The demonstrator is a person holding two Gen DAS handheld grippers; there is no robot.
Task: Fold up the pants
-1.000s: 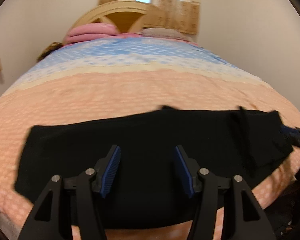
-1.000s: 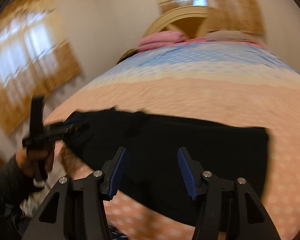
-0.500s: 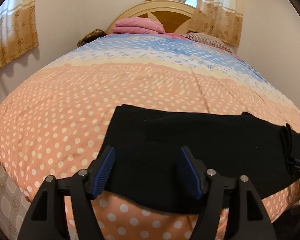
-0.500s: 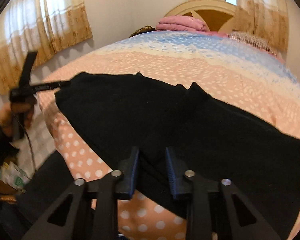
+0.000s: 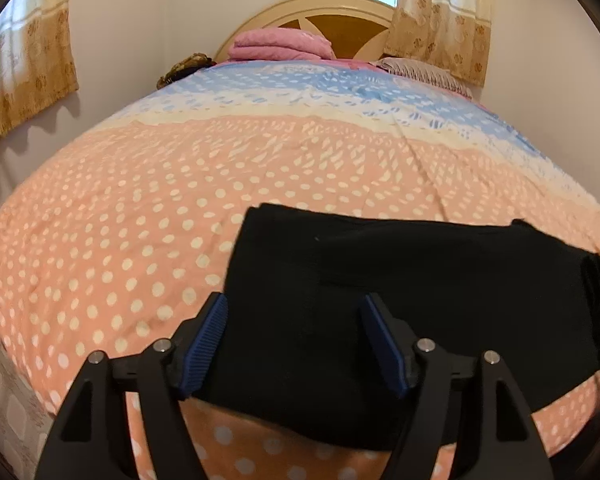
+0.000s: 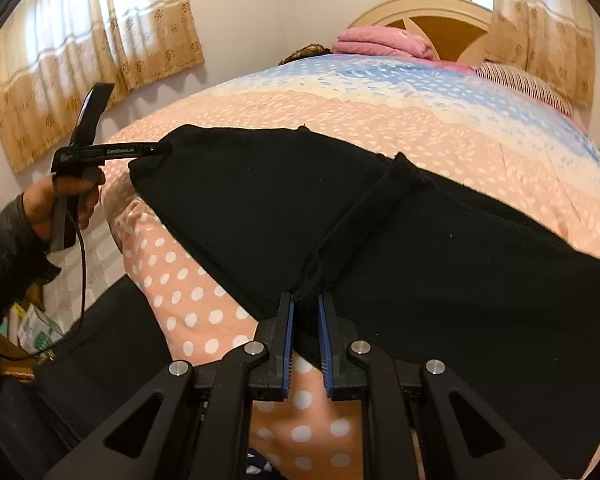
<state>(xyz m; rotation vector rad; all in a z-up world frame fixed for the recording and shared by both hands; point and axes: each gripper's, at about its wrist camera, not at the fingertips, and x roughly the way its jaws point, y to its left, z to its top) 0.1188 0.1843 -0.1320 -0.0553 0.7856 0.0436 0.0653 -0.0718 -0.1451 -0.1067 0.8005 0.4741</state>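
1. A big bed with a soft pink, cream and blue spotty blanket fills most of both views
2. The black cloth pants lie flat and long across the near edge of the bed, on top of the blanket. A raised fold runs over them in the right wrist view
3. The left gripper hangs over one end of the pants. Its two blue pads are wide apart and hold nothing
4. The right gripper has its blue pads nearly together, and a bunch of the black pants at the near edge is pinched between them
5. A folded pink blanket sits by the round cream and brown wooden headboard, far from the pants
6. Yellow flowery curtains hang on the wall
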